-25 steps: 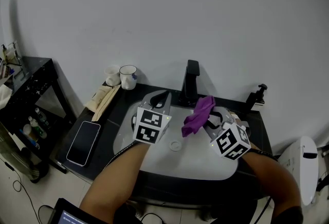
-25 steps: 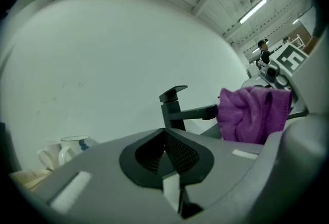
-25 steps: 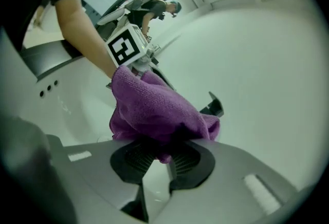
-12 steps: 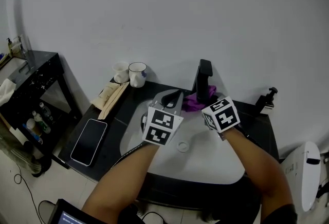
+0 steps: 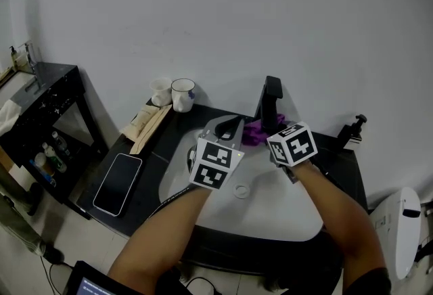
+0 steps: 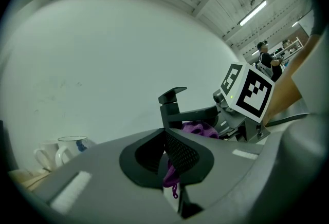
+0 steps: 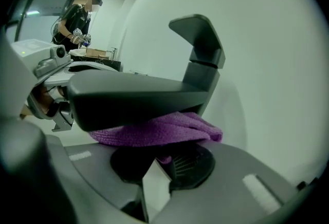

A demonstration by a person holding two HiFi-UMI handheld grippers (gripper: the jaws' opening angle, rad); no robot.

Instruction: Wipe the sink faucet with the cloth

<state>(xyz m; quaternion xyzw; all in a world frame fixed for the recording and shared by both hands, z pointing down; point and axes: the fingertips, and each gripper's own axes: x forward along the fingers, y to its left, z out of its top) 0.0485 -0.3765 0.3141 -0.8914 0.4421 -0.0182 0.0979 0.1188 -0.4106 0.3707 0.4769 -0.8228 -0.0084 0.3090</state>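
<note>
The cloth is pressed up against the underside of the faucet spout. The right gripper is clamped on it, with the jaws drawn together and purple folds bunched between the pads. The left gripper is closed as well. A small purple end of the cloth is pinched between its jaws and hangs just below them.

In the head view both grippers are seen over the back of the sink. The left one is just left of the faucet and the right one just in front of it, with the cloth gathered between them at the faucet's foot. The faucet is set at the back edge of the worktop. A white mug is stood at the back left corner, and a phone is laid flat near the left edge.
</note>
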